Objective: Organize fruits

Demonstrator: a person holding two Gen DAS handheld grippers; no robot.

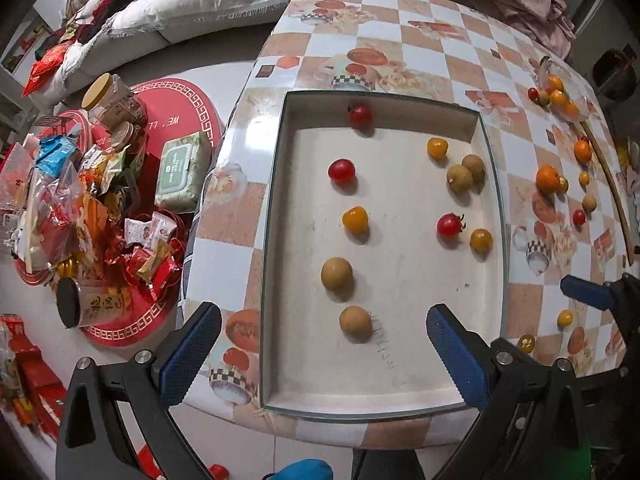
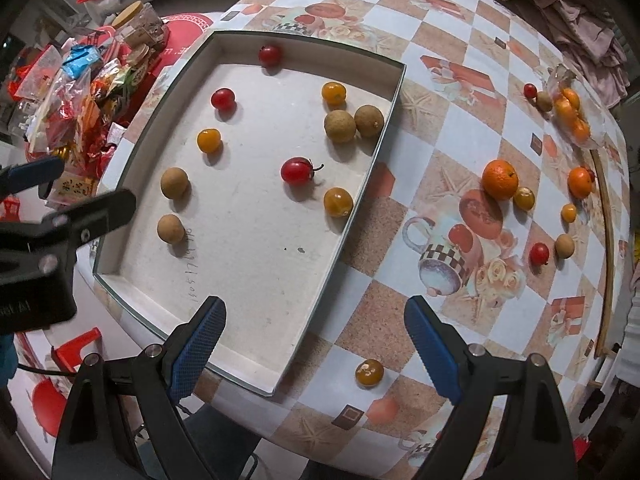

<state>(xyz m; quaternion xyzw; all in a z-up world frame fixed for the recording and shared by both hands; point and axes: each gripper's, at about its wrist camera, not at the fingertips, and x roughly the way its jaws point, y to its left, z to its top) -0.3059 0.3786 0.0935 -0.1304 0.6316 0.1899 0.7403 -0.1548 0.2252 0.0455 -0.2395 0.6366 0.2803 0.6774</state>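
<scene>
Left hand-held gripper [image 1: 324, 354] wide open, empty, right hand-held gripper [image 2: 316, 344] likewise

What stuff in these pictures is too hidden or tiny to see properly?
- Clear plastic bag of small orange fruits: far and small in both wrist views; the count cannot be told.
- Handwritten marks on the shallow white cardboard tray: too small to read.
- Heap of shiny snack packets: they overlap and hide each other in the left wrist view.
</scene>
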